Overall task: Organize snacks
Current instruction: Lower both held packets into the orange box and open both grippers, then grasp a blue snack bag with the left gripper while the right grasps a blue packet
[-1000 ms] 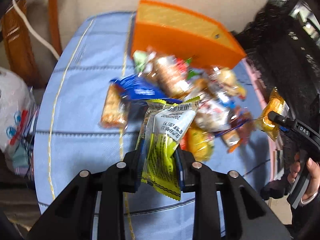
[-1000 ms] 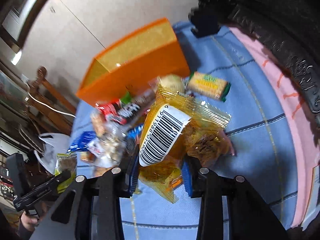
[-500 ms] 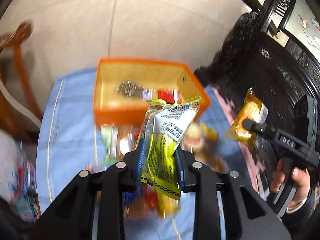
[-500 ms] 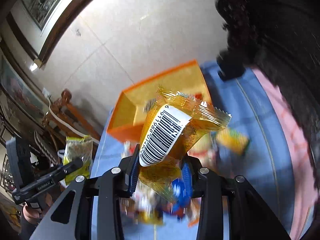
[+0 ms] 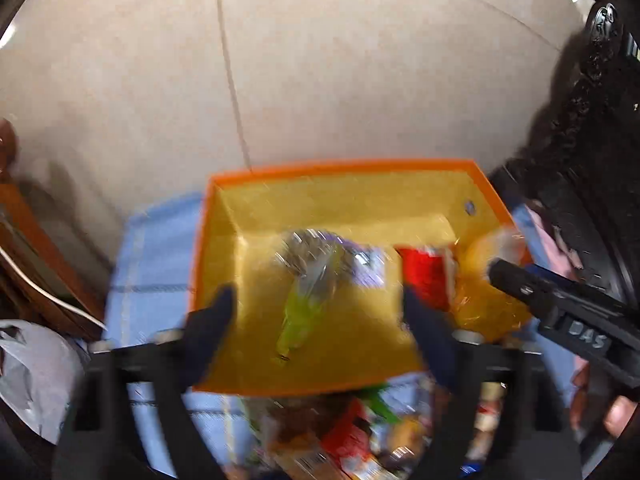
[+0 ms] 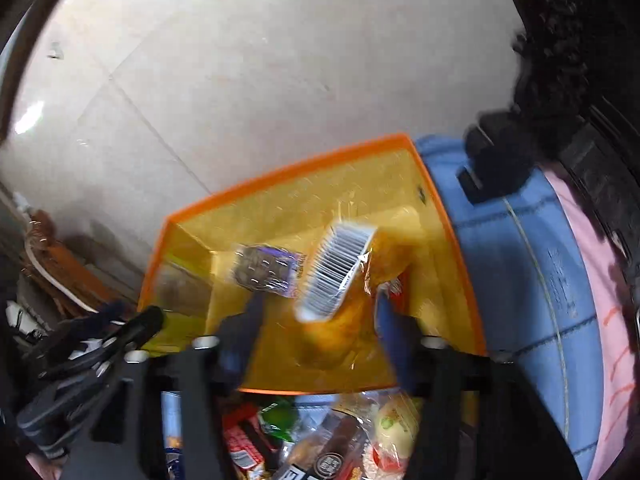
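An orange box (image 5: 344, 172) with a yellow inside stands on the blue cloth; it also shows in the right wrist view (image 6: 280, 176). My left gripper (image 5: 320, 336) is open above it, and the yellow-green packet (image 5: 300, 320) is loose, falling into the box. My right gripper (image 6: 320, 332) is open above the box too, and the orange packet with a barcode label (image 6: 340, 272) drops free between the fingers. A purple-silver packet (image 6: 266, 268) and a red one (image 5: 424, 276) lie inside the box.
A pile of mixed snacks (image 6: 320, 440) lies on the blue cloth (image 6: 508, 264) in front of the box. Dark carved furniture (image 5: 592, 160) stands at the right, a wooden chair (image 5: 24, 248) and a white plastic bag (image 5: 36, 368) at the left.
Both grippers moved from over the snack pile to above the orange box and opened. The yellow-green packet and the orange barcode packet have left the fingers and fall into the box.
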Demonstrator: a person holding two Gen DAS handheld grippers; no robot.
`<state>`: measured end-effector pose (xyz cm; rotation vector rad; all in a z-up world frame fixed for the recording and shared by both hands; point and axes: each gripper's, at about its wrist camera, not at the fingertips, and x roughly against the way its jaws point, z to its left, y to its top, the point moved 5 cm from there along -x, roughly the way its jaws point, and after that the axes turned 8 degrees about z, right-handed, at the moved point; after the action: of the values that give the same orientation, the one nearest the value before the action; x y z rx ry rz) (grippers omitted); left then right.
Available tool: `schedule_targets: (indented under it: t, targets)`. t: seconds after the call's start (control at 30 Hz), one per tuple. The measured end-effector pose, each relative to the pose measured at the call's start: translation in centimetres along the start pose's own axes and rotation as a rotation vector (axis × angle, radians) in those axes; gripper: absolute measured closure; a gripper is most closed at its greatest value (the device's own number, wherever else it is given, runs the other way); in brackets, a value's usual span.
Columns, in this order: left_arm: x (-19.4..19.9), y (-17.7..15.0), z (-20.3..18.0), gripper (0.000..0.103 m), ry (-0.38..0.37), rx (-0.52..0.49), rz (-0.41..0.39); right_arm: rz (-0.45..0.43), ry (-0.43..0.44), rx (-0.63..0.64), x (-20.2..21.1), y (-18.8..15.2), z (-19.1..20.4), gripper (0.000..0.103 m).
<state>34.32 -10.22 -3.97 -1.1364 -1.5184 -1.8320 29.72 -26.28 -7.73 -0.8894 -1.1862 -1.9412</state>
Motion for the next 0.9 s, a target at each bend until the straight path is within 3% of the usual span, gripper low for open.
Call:
schedule_targets:
  t: [0.03,0.07,0.17,0.3,0.57,0.7,0.9]
  targets:
    - [0.4,-0.3,0.3,0.008,0.002,-0.002,-0.028,-0.032,0.004,0.008,0.7,-0.4,-0.2,0.023]
    - [0.7,-0.6,0.7,0.008,-0.007,-0.005,-0.035,-0.050,-0.006,0.015,1.4,-0.9,-0.5,0.020]
    - [1.1,-2.4,2.0,0.008,-0.050,-0.008,0.025,-0.045,0.008,0.007,3.2,-3.4,-1.7,0.017]
    - [3.0,-6.6,4.9,0.007,-0.059,0.021,0.044,-0.011,0.009,-0.023,5.6,-8.9,-4.5,0.011]
    - [4.3,-17.8,11.2,0.006,-0.033,0.156,0.187,0.122,-0.064,-0.103,7.8,-19.1,-8.7,0.009]
    - [3.6,-23.3,12.4,0.006,-0.072,0.248,0.288,0.161,-0.066,-0.120,7.9,-22.2,-8.2,0.009]
    - [3.2,-24.5,10.9,0.006,-0.125,0.267,0.328,0.172,-0.056,-0.050,8.2,-25.2,-5.3,0.009]
